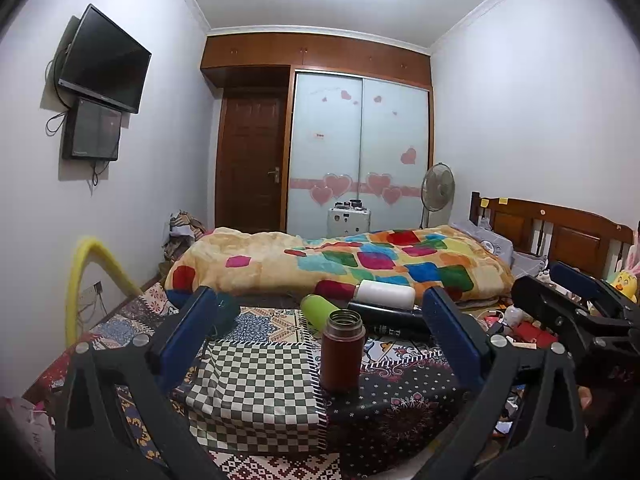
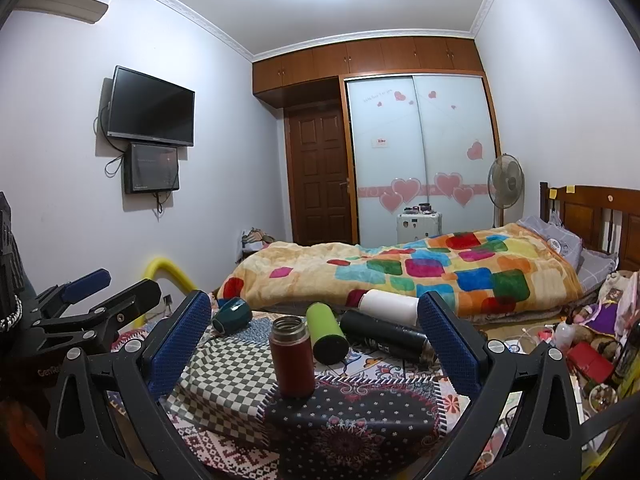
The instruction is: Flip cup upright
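Red cup (image 1: 342,351) stood upright on the patchwork cloth (image 1: 256,384), mouth open. Left gripper (image 1: 320,344) and right gripper (image 2: 314,342) both hung wide open, holding nothing.

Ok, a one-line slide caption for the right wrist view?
Open right gripper faces an upright red flask, with green, black and white flasks lying behind.

Patterned cloth (image 2: 352,420) carries one upright flask (image 2: 291,356), several lying.
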Demonstrator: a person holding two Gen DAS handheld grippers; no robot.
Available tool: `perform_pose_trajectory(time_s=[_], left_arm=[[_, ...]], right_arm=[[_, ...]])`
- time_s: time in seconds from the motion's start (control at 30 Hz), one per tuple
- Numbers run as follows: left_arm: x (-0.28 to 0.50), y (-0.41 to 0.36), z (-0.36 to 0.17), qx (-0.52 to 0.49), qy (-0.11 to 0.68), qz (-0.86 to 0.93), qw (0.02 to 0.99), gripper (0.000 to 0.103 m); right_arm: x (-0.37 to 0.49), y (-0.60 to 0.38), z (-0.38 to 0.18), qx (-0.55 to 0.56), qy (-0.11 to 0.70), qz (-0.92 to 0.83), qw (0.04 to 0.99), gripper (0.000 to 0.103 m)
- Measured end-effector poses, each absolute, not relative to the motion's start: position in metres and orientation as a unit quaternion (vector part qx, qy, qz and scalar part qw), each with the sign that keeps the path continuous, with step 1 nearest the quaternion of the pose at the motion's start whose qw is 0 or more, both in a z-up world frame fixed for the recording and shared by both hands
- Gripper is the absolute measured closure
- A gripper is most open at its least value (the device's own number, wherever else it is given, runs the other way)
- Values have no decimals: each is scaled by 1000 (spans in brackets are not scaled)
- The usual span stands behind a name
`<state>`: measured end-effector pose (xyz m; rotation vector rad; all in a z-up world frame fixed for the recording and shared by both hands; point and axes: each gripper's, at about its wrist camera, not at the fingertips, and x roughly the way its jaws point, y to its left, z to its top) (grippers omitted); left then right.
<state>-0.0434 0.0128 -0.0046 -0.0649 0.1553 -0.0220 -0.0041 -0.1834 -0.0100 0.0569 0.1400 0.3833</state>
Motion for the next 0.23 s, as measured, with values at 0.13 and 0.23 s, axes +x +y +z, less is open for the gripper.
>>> perform_pose_trajectory(time_s=[0.13,0.23], left_arm=[[-43,13,-5,-37,78,-19,996,0],[-42,13,-5,-34,78,-17,996,0]], right_arm=[[-3,-185,-13,29,73,189,979,0],[-2,-185,-14,30,76,189,979,0]])
